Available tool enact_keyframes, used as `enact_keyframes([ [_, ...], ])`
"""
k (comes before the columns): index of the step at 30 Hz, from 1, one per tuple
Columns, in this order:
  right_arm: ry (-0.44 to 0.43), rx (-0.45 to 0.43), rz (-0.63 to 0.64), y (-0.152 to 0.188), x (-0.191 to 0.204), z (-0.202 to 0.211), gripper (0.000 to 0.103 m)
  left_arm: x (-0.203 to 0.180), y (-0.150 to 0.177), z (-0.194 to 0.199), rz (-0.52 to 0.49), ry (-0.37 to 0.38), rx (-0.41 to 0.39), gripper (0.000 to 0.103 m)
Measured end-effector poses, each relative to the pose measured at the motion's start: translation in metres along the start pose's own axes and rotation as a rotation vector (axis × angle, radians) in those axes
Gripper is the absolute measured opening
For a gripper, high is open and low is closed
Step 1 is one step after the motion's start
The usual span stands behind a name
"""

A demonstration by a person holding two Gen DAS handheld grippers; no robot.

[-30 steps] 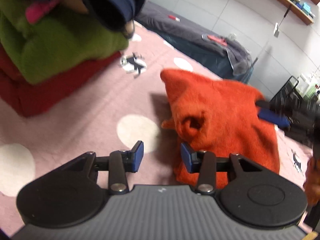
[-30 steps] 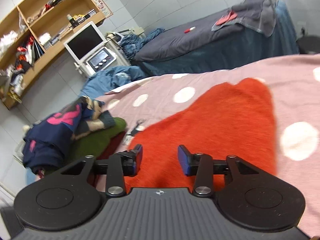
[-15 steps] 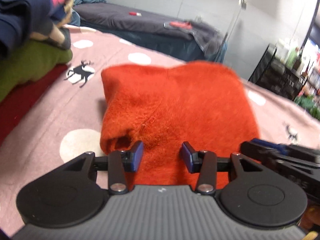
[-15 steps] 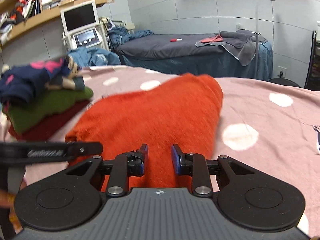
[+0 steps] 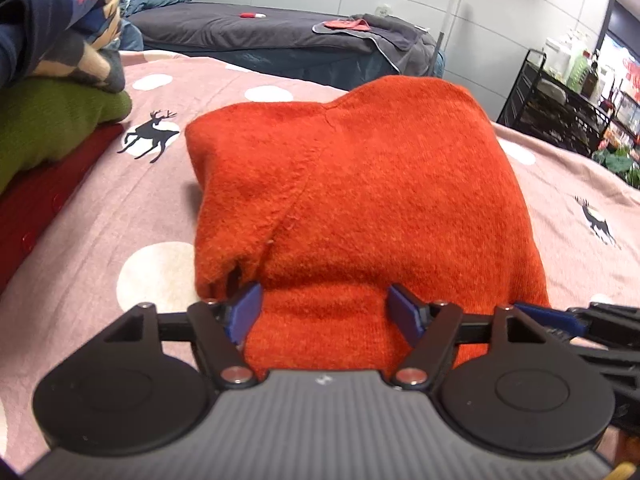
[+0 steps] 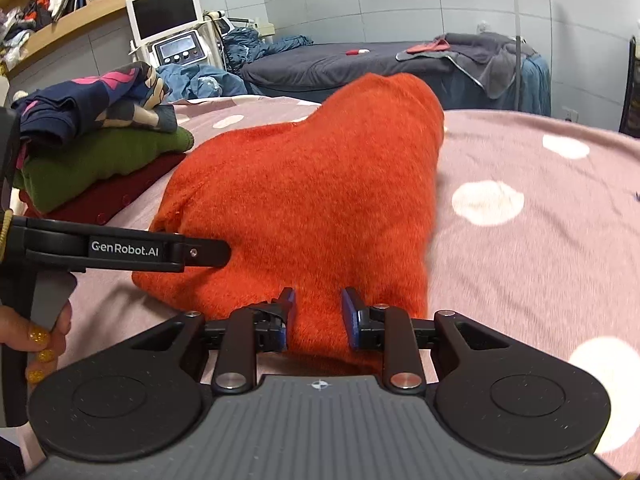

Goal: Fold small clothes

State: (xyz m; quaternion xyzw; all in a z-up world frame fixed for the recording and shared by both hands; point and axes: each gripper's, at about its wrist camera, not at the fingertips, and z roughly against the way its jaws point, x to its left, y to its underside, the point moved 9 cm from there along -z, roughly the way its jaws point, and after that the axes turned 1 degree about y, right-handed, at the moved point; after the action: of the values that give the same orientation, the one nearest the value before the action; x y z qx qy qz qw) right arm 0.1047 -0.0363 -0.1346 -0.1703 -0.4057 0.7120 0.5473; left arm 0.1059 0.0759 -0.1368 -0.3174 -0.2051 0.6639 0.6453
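A folded orange fleece garment [image 5: 360,184] lies on the pink dotted bedspread [image 5: 120,208]; it also shows in the right wrist view [image 6: 312,200]. My left gripper [image 5: 324,312] is open wide, its blue pads on either side of the garment's near edge. My right gripper [image 6: 318,312] is open with a narrower gap, its pads also astride the near edge, to the right of the left gripper. The left gripper's arm [image 6: 120,250] shows in the right wrist view, and the right gripper's finger [image 5: 548,318] in the left wrist view.
A stack of folded clothes [image 6: 92,152], dark red, green and navy, stands to the left on the bedspread [image 6: 520,240]. Beyond are a dark bed [image 6: 380,64], a monitor cart [image 6: 168,28], wall shelves and a black rack [image 5: 560,92].
Both grippers have come down low to the garment's near edge. The left gripper's jaws have opened wider around the cloth. The right gripper's gap has narrowed since a second ago.
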Motion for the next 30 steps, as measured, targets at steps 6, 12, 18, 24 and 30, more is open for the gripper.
enact_keyframes([
  [6,-0.038,-0.109,-0.043,-0.048,-0.012,0.031,0.059,-0.022,-0.002,0.010,-0.046,0.033,-0.025,0.076],
  [12,-0.004,-0.101,-0.272,-0.135,-0.073,-0.007,0.079,-0.040,0.006,0.000,-0.127,0.011,-0.009,0.084],
  [18,-0.092,0.065,-0.684,-0.150,-0.107,-0.080,0.084,-0.035,0.010,-0.003,-0.103,0.038,0.002,0.087],
  [24,-0.023,0.120,-0.634,-0.145,-0.093,-0.113,0.081,-0.034,0.011,-0.004,-0.111,0.048,0.001,0.089],
  [30,-0.039,0.109,-0.542,-0.151,-0.098,-0.112,0.023,-0.033,0.012,-0.004,-0.106,0.066,-0.004,0.089],
])
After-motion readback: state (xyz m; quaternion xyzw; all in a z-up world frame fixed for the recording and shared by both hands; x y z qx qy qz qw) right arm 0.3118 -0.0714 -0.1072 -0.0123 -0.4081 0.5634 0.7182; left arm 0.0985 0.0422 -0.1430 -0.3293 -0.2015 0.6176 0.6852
